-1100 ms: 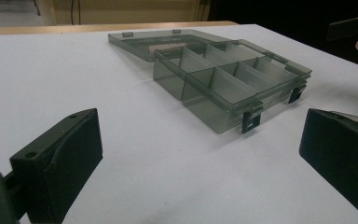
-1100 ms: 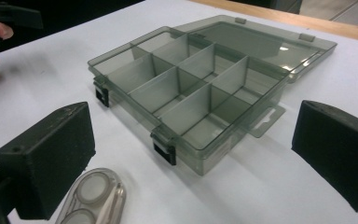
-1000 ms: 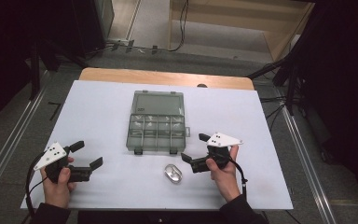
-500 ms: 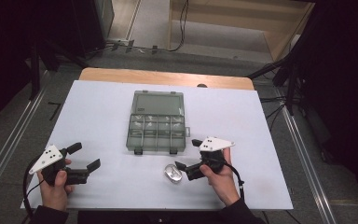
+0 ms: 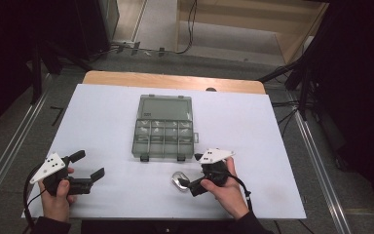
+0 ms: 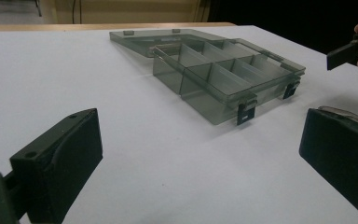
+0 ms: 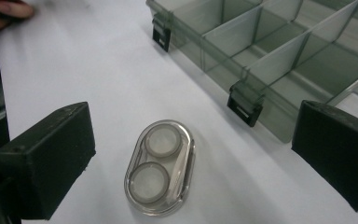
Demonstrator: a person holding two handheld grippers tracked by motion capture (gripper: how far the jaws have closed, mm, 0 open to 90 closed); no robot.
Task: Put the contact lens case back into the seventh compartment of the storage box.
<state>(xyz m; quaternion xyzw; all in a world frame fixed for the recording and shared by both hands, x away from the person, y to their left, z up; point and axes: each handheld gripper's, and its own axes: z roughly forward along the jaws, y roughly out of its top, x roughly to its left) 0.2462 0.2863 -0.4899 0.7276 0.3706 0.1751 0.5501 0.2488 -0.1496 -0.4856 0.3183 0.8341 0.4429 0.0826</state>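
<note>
Right gripper lining up on a little clear two-well case, organizer box open and waiting

Biggest first: the white table point(image 5: 102, 122), then the smoky organizer box point(image 5: 164, 127) with its lid flipped back, then the small clear case point(image 7: 161, 167) lying flat just in front of the box latches. It looks light, hard and slick, so I'd pinch it across the narrow sides. The right gripper point(image 7: 186, 154) is spread wide with the case between its jaws, not touching. The left gripper point(image 5: 88, 166) hangs spread too, well off to the side.

The high view is looking forward and down over the whole table point(image 5: 102, 122). Both gripper views are skimming low across it (each between its own jaws), close up, sharing the compartment box point(image 6: 223, 77) point(image 7: 279, 60) point(image 5: 164, 129).
</note>
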